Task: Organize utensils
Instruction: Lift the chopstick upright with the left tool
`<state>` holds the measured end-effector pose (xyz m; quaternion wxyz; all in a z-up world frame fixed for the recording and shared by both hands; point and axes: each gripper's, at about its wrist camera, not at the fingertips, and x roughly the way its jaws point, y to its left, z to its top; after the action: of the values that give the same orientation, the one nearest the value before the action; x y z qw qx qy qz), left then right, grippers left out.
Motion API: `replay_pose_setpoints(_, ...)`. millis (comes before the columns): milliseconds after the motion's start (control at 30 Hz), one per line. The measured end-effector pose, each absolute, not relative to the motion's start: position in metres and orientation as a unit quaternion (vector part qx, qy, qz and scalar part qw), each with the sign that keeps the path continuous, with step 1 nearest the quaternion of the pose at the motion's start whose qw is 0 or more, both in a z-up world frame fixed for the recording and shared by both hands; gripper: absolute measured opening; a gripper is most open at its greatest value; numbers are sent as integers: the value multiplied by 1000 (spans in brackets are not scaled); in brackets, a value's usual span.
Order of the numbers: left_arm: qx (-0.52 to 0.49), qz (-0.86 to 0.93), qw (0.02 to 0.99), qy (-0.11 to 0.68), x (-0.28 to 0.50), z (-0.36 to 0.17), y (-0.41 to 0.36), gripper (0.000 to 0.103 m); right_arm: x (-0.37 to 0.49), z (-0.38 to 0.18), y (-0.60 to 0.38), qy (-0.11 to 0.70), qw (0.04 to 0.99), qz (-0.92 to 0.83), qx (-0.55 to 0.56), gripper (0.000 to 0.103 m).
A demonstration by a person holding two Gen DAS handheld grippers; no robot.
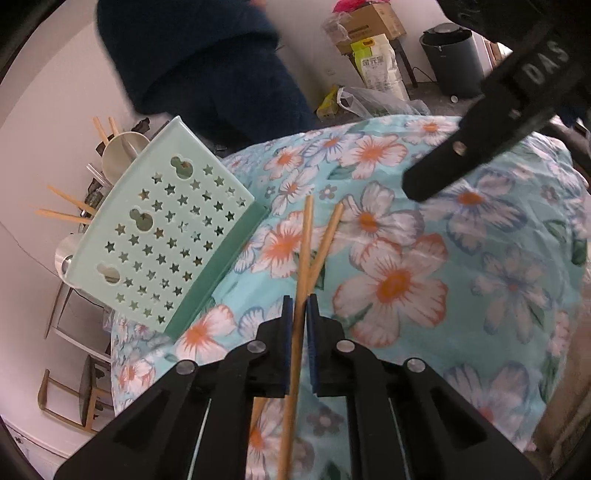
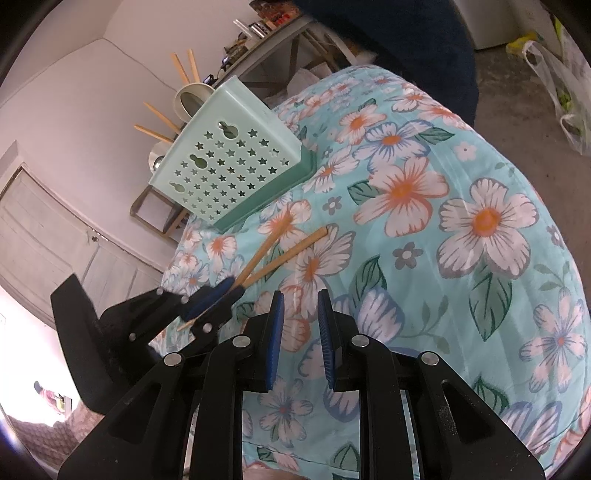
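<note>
Two wooden chopsticks lie crossed on the floral tablecloth (image 1: 480, 258). One chopstick (image 1: 303, 251) runs between the blue pads of my left gripper (image 1: 300, 306), which is shut on it. The other chopstick (image 1: 328, 236) crosses under it and passes beneath the left finger. In the right wrist view both chopsticks (image 2: 291, 251) meet at the left gripper (image 2: 225, 291). My right gripper (image 2: 300, 299) hovers open over the cloth (image 2: 480, 184), nothing between its pads; one of its black fingers (image 1: 443, 173) shows in the left view. A mint-green star-perforated utensil holder (image 1: 173, 236) (image 2: 229, 162) stands beyond the chopsticks.
More chopsticks (image 1: 70, 206) and a cream cup (image 1: 122, 147) poke out of the holder's far side. A person in dark blue clothing (image 1: 207, 66) stands behind the table. A grey bin (image 1: 454, 55), a cardboard box (image 1: 369, 22) and plastic bags (image 2: 561, 74) sit on the floor.
</note>
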<state>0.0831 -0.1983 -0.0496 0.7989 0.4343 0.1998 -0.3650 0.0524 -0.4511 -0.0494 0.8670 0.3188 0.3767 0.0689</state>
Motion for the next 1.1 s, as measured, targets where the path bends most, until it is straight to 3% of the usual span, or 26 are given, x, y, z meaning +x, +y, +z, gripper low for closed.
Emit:
replay_pose_setpoints(400,430,-397,773,246,74,-53,-187,9,54,-50,-448,376,866,73,321,19)
replay_pose_setpoints(467,418,-399,773,264,78,-51,-189,12,53,-50,-449,375,866,72,323,19)
replay_pose_setpoints(600,369,-412,776,303,94,-44,-195,29,53,-53,-453,375,862,71,335,19)
replay_pose_setpoints(700,335,-425,773,333,107,-43,-202,30,52,-55,-458,376,858,69,343,19)
replay_pose_setpoints(900,300,-433,769,363,125,-49,-223,30,52,-63,-466,380,846,67,368,19)
replay_pose_setpoints(1000,292,-437,767,368,128,-48,-228,12,51,-67,-470,383,838,69,383,19)
replay_pose_setpoints(1100,297,-432,773,357,126,-48,-231,7,52,-67,-474,381,828,76,404,20)
